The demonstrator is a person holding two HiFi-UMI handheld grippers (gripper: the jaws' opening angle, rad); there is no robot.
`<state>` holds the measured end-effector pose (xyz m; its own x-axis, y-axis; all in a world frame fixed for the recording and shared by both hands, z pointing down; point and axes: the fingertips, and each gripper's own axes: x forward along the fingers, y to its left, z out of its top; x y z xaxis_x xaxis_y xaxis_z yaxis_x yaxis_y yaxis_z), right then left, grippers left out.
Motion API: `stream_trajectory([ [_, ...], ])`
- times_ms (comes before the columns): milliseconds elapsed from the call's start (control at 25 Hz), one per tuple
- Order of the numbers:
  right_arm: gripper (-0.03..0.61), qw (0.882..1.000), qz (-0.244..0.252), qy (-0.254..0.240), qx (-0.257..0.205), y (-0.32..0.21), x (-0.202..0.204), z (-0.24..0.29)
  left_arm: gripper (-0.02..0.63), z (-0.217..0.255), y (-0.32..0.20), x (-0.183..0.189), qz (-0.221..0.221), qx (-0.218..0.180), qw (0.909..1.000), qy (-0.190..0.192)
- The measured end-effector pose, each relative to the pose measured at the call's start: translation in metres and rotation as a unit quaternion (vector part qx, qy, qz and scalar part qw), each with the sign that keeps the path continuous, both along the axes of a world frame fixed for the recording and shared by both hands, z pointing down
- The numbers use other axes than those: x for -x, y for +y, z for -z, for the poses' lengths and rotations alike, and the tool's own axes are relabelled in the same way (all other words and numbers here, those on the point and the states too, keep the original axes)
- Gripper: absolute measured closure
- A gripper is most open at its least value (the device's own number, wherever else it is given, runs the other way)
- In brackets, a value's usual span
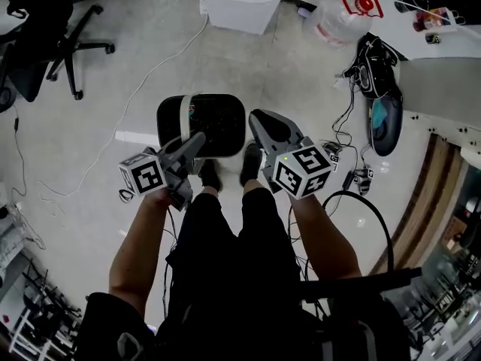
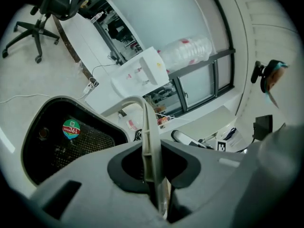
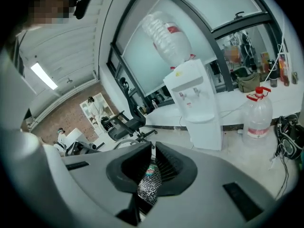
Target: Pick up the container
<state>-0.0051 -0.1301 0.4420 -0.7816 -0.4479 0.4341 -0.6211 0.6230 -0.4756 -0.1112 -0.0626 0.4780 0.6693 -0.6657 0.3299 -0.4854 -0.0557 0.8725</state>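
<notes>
A black mesh container (image 1: 214,122) with a white rim sits between my two grippers, just ahead of the person's shoes. My left gripper (image 1: 197,141) is shut on its near-left rim. In the left gripper view the white rim (image 2: 151,127) runs edge-on between the jaws of the left gripper (image 2: 153,152), and the container's mesh inside (image 2: 71,141) with a round sticker shows on the left. My right gripper (image 1: 257,117) is at the container's right edge. There, the jaws of the right gripper (image 3: 153,148) stand almost together, with black mesh (image 3: 149,186) pinched between them.
A white water dispenser (image 1: 240,2) stands straight ahead, with a large water bottle (image 1: 342,17) to its right. A black office chair (image 1: 52,40) is at the far left. A dark bag (image 1: 379,74) and tangled cables (image 1: 346,164) lie on the right. A white cable (image 1: 150,74) crosses the floor.
</notes>
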Motion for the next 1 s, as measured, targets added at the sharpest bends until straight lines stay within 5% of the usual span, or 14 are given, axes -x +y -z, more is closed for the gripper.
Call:
stream_trajectory([
  [520, 0.561, 0.998, -0.007, -0.012, -0.059, -0.023, -0.008, 0.155, 0.558, 0.156, 0.012, 0.029, 0.094, -0.021, 0.9932, 0.065],
  [1000, 0.566, 0.994, 0.007, -0.050, -0.100, -0.035, -0.007, 0.260, 0.558, 0.252, 0.027, 0.034, 0.114, -0.048, 0.9887, 0.085],
])
